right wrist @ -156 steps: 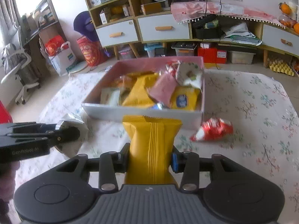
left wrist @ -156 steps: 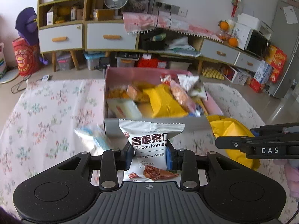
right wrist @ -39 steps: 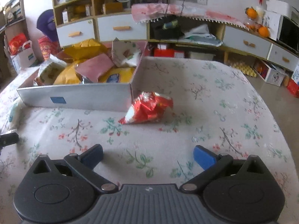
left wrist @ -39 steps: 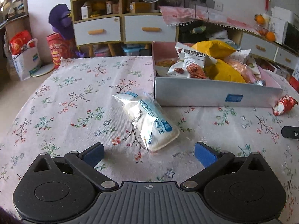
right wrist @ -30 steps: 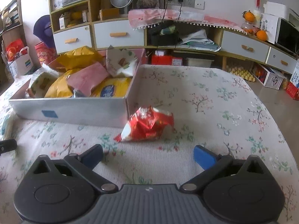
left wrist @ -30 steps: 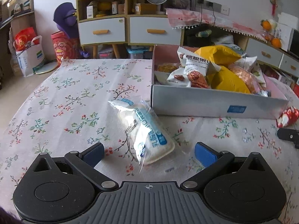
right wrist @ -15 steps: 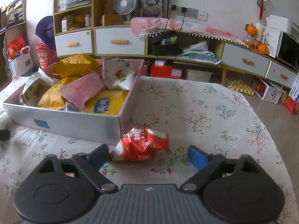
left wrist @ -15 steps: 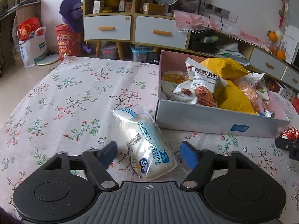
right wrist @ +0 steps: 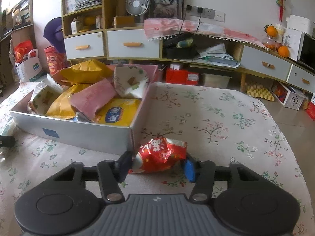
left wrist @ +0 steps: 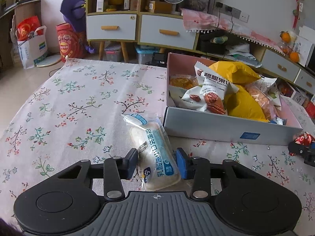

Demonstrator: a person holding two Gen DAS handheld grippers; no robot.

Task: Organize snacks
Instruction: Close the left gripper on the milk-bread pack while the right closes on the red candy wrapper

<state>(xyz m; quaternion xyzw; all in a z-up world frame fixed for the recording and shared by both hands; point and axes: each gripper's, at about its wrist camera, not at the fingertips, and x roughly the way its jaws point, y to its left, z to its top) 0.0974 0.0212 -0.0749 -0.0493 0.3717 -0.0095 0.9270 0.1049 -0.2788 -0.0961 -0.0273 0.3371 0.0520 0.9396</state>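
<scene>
Jaws of our left gripper (left wrist: 156, 162) have just closed onto the bread packet (left wrist: 153, 153); our right gripper (right wrist: 157, 164) likewise clasps the red snack bag (right wrist: 160, 156). Both lie on the flowered tablecloth (left wrist: 69, 108) beside the full snack box (left wrist: 226, 126).

left tool (left wrist: 156, 162) closed onto bread pack (left wrist: 155, 153), right tool (right wrist: 157, 166) apparently onto red packet (right wrist: 161, 154)

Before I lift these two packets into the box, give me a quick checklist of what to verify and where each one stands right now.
1. Left gripper jaws, just closing, pads on the white and blue packet: ok.
2. Right gripper jaws, just closing, around the red packet: ok.
3. Grips firm enough to lift: cannot tell.
4. Box in view of both cameras: ok.
5. Free room in the box: not ok, snacks piled above the rim.
6. Packets clear of the box wall: cannot tell.
</scene>
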